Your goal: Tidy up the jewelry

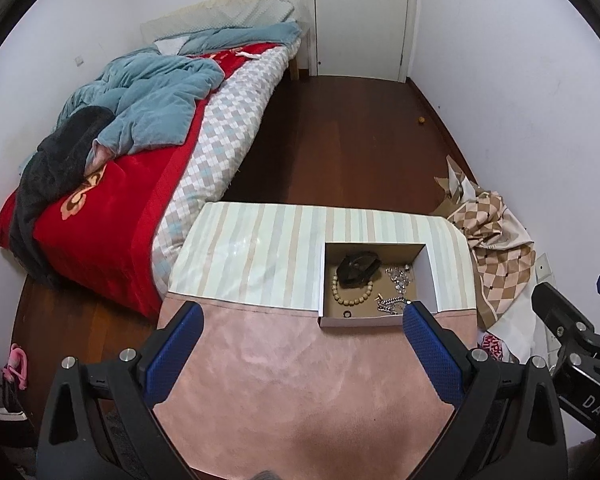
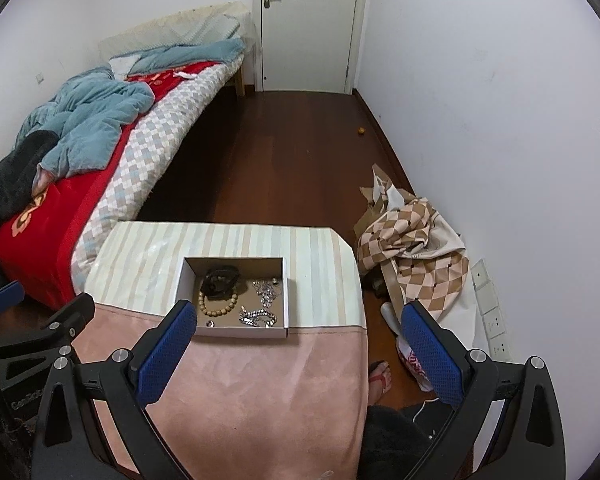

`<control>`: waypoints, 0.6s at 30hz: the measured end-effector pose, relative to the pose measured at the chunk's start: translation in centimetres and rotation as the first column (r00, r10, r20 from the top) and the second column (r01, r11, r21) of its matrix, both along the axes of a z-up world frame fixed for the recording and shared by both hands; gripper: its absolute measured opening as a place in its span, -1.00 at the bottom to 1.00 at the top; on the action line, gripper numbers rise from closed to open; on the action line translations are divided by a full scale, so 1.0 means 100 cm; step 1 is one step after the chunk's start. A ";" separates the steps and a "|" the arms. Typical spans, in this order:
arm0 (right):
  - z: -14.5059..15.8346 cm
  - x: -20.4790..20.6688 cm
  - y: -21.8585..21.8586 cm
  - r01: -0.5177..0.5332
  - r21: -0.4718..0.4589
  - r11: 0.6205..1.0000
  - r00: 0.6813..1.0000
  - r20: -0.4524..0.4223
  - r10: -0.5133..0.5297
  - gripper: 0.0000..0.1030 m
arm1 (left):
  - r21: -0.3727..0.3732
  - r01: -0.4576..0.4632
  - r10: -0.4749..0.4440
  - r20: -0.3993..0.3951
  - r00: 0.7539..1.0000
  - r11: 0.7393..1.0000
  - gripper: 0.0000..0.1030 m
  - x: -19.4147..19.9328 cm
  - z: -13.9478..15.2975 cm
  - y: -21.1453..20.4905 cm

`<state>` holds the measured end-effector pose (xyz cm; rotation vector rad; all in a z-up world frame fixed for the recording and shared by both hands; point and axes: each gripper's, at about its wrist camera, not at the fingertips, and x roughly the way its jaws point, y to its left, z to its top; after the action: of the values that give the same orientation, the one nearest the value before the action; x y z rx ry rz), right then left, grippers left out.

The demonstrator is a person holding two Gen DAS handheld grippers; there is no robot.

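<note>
A shallow white cardboard box (image 1: pixel 430 272) (image 2: pixel 186 276) sits on the table (image 1: pixel 284 380) (image 2: pixel 268 392) where the pink cloth meets the striped cloth. Inside lie a black band (image 1: pixel 356 266) (image 2: pixel 220 278), a wooden bead bracelet (image 1: pixel 352 294) (image 2: pixel 218 304), a silver chain (image 1: pixel 392 305) (image 2: pixel 258 317), a sparkly silver piece (image 1: pixel 398 276) (image 2: pixel 266 290) and a small ring (image 1: pixel 346 314) (image 2: pixel 209 323). My left gripper (image 1: pixel 302 312) is open and empty above the pink cloth, short of the box. My right gripper (image 2: pixel 298 312) is open and empty above the table's right edge.
A bed (image 1: pixel 140 160) (image 2: pixel 100 152) with red, blue and checkered bedding stands to the left. A checkered cloth heap (image 1: pixel 496 240) (image 2: pixel 416 240) lies on the wooden floor by the right wall. A closed door (image 1: pixel 360 16) (image 2: pixel 308 24) is at the far end. A sandalled foot (image 2: pixel 380 376) is beside the table.
</note>
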<state>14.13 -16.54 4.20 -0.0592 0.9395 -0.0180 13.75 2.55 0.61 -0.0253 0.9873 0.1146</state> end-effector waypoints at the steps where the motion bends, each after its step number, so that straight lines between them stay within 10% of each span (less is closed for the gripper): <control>1: -0.003 0.002 0.000 0.000 0.000 1.000 1.000 -0.010 0.000 1.00 | 0.000 -0.001 0.001 -0.004 1.000 1.000 0.98 0.001 -0.001 0.000; 18: -0.012 0.004 0.000 0.000 -0.005 1.000 0.999 -0.041 0.000 1.00 | -0.006 0.002 -0.002 -0.011 1.000 1.000 0.98 0.002 -0.007 0.001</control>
<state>14.57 -16.57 2.96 -0.0639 0.9803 -0.0191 13.98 2.61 -0.06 -0.0291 0.9986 0.1102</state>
